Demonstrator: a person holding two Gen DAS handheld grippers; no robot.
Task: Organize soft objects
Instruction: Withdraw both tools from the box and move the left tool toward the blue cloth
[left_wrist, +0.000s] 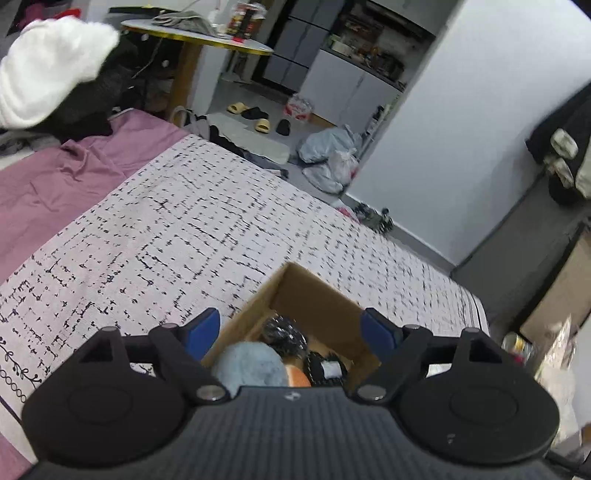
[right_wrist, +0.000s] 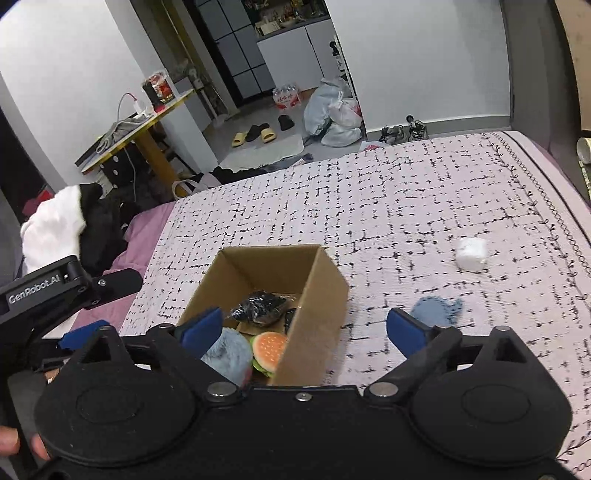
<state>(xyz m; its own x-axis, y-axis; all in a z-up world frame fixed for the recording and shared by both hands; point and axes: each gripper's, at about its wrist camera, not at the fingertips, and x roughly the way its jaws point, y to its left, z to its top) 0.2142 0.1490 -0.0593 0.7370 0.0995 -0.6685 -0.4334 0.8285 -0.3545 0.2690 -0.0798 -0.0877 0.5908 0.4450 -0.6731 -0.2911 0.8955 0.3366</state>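
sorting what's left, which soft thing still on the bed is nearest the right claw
The blue fuzzy piece, just beyond the right claw; the white bundle lies farther off.

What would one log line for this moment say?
left gripper: open, empty | right gripper: open, empty | cardboard box: burger toy inside | white bundle, blue cloth: on bed

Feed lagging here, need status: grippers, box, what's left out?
Both hand-held grippers open, empty: left, right. Cardboard box holds burger toy, blue plush. White bundle, blue cloth still on bed. Path clear.

Home bedroom: bed (right_wrist: 388, 206), slippers (right_wrist: 255, 134).
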